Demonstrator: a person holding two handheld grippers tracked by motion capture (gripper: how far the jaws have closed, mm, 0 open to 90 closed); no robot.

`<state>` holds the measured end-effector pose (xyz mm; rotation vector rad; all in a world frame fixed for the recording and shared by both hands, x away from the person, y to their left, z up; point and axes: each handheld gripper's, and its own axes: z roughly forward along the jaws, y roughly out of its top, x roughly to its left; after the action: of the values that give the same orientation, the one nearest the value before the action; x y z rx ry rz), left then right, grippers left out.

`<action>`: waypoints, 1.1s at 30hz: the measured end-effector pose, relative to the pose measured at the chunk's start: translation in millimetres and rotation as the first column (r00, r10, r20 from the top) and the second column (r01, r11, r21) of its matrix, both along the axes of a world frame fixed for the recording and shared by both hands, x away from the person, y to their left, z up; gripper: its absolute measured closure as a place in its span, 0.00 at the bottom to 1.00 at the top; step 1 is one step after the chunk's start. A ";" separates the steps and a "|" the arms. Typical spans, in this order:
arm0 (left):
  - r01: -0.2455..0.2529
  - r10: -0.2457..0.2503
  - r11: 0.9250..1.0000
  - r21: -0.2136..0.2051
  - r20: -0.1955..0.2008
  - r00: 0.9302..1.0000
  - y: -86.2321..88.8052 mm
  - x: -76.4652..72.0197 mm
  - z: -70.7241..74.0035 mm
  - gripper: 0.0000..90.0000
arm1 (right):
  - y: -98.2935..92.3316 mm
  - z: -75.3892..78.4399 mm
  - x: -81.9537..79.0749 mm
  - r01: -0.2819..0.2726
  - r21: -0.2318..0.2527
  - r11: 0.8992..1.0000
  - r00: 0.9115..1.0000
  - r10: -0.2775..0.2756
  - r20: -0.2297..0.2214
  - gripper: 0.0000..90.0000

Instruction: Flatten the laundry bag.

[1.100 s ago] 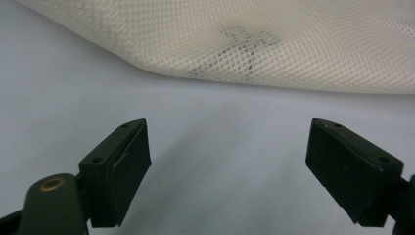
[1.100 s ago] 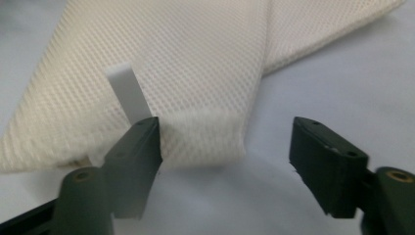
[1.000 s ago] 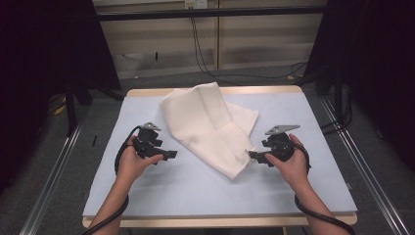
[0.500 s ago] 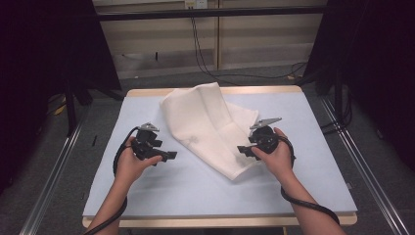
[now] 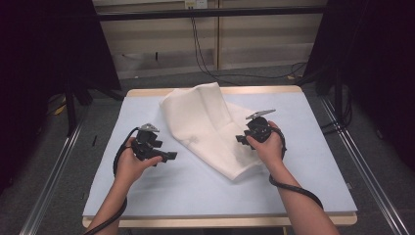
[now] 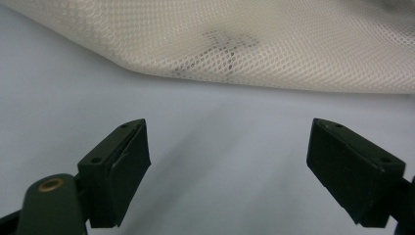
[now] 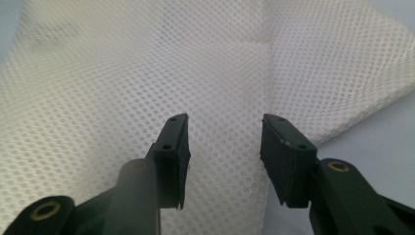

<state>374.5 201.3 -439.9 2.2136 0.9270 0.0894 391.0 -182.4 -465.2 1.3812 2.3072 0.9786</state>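
A white mesh bag (image 5: pixel 210 129) lies crumpled on the pale blue table (image 5: pixel 303 171), dark curtains around. The left tool (image 5: pixel 164 155) gapes beside it; the right tool (image 5: pixel 241 139), jaws just narrowing, hovers unclenched over it.

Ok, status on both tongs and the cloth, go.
Left tongs open, short of white mesh cloth. Right tongs over cloth, closing, not pinching. Blue mat unobstructed.

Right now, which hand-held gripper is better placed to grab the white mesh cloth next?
Right. The right hand-held gripper is over the white mesh cloth, its jaws just closing with mesh between them. The left hand-held gripper sits wide open on the blue mat, short of the cloth's edge.
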 end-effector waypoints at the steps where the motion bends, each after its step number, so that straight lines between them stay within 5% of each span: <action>1: 0.000 0.000 1.000 -0.001 0.004 1.000 -0.3 -0.1 -0.2 0.18 | 1.5 -2.0 1.4 -0.002 -0.008 1.000 1.000 0.001 -0.012 0.61; 10: -0.004 0.004 1.000 -0.003 -0.001 1.000 3.0 0.3 -0.7 0.18 | 13.7 -7.5 8.2 -0.024 -0.063 0.998 0.999 0.022 -0.042 0.68; 16: -0.003 0.003 1.000 0.001 0.003 1.000 3.2 -0.1 0.2 0.18 | 17.0 -7.0 8.1 -0.051 -0.069 0.996 0.998 0.049 -0.038 0.94; 20: -0.002 0.002 1.000 0.001 0.002 1.000 3.5 -0.1 0.1 0.18 | 20.2 -6.2 7.6 -0.056 -0.086 0.995 0.998 0.054 -0.028 0.99; 26: -0.011 0.011 1.000 -0.008 0.004 1.000 3.8 0.0 -0.6 0.18 | 20.1 -2.8 7.5 -0.069 -0.086 0.994 0.997 0.067 -0.025 1.00; 33: -0.013 0.013 1.000 -0.008 0.002 1.000 4.5 0.1 -0.4 0.18 | 16.5 1.1 4.7 -0.058 -0.031 0.998 0.998 0.057 -0.013 1.00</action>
<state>374.6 205.8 -440.3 2.1995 0.9386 0.0941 395.6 -165.9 -464.0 1.3196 2.3731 0.9490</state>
